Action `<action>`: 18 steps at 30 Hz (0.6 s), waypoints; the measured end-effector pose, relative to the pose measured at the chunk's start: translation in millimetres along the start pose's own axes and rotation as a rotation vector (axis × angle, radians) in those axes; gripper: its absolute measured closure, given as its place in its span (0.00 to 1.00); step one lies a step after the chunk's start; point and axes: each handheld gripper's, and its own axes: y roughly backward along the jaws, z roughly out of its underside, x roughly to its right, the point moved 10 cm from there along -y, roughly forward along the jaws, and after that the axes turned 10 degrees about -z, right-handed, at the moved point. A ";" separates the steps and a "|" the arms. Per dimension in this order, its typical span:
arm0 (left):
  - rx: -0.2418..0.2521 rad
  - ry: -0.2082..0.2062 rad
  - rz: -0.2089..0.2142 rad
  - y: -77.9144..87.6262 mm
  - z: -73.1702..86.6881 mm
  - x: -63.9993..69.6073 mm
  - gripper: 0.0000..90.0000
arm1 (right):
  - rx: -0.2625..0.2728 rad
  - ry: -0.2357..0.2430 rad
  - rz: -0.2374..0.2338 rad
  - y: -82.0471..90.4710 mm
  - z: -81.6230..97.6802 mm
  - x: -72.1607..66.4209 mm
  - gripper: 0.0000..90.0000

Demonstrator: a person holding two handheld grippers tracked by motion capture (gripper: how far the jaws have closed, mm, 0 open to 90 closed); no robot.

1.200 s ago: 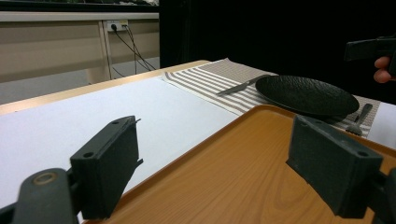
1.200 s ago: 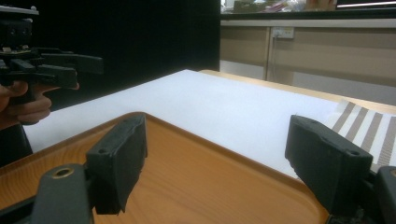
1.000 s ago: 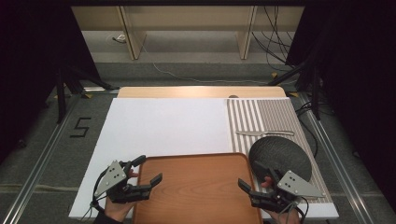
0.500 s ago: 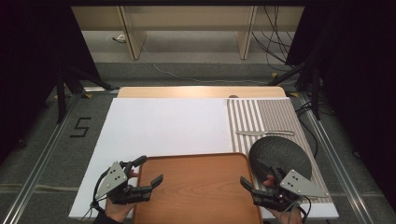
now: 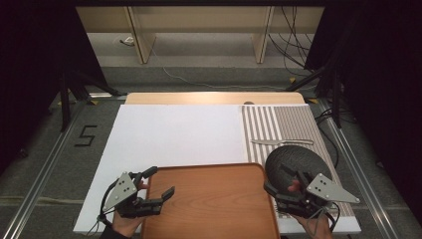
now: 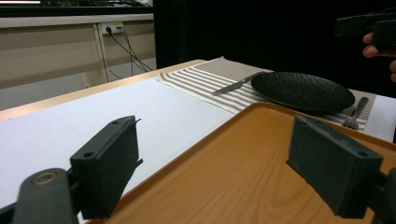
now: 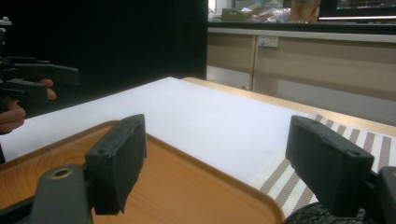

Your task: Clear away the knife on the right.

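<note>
A wooden tray (image 5: 209,204) lies at the table's near edge, on a white sheet (image 5: 174,134). My left gripper (image 5: 160,181) is open at the tray's left rim. In the left gripper view its left jaw hangs over the sheet and its right jaw over the tray (image 6: 243,158). At the tray's right rim my right gripper (image 5: 276,179) is open too, beside a black plate (image 5: 293,157). Its left jaw is over the tray (image 7: 177,186) and its right jaw over the striped placemat (image 7: 289,172). Neither gripper holds anything.
The plate sits on a striped placemat (image 5: 283,122) at the right, with a knife (image 5: 281,142) just beyond it and a fork (image 6: 357,112) on its near side. A wooden table edge (image 5: 214,97) runs along the back. Cables lie on the floor beyond.
Both grippers have shifted only slightly beside the tray. The tray and the plate have stayed where they were.
</note>
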 end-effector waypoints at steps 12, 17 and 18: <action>-0.003 -0.001 0.023 0.2 -0.8 3.7 0.18 | -0.074 0.028 -0.015 -4.6 -3.2 19.4 0.24; -0.006 -0.002 0.026 -0.1 -0.5 4.2 0.18 | -0.145 0.074 -0.024 -11.1 -4.2 31.6 0.24; -0.005 0.000 0.026 -0.3 -0.7 4.3 0.18 | -0.153 0.077 -0.024 -11.9 -4.3 33.8 0.24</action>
